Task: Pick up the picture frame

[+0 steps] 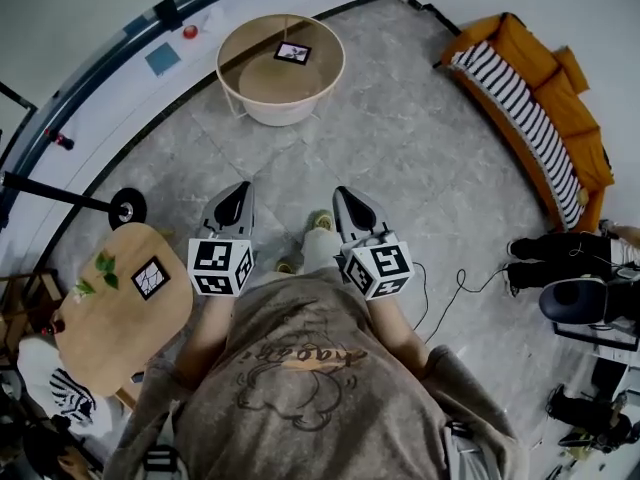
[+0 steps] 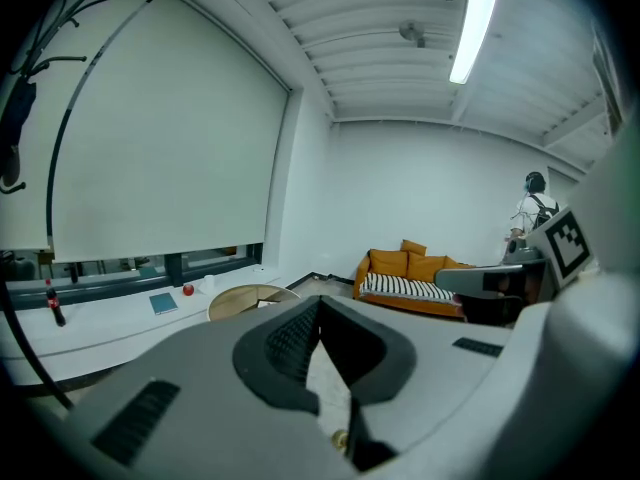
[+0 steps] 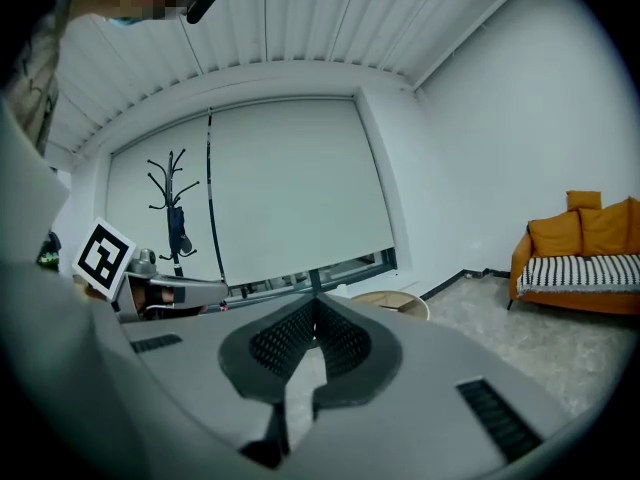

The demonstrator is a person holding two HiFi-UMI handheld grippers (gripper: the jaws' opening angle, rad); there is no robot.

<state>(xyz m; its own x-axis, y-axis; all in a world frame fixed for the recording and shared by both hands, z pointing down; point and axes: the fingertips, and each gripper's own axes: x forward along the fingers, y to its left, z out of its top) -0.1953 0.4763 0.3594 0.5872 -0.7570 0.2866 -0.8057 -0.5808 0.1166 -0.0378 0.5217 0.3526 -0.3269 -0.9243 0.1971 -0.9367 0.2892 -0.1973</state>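
A small dark picture frame [image 1: 293, 53] lies on the round wooden table with a white base [image 1: 240, 76], far ahead of me across the floor. A second framed picture [image 1: 150, 277] rests on the low wooden table [image 1: 110, 333] at my left, next to green leaves [image 1: 100, 268]. My left gripper [image 1: 240, 192] and right gripper [image 1: 346, 196] are held side by side at waist height, well short of either frame. Both are shut with nothing between the jaws. In the left gripper view the left gripper [image 2: 320, 304] points toward the round table [image 2: 245, 299]; the right gripper [image 3: 315, 304] does the same.
An orange sofa [image 1: 545, 108] with a striped cushion stands at the right wall. A long window sill [image 1: 110, 88] carries a red object and a blue book. A coat stand [image 3: 176, 203] is at the left. A seated person [image 1: 560, 258] and cables are on the floor at right.
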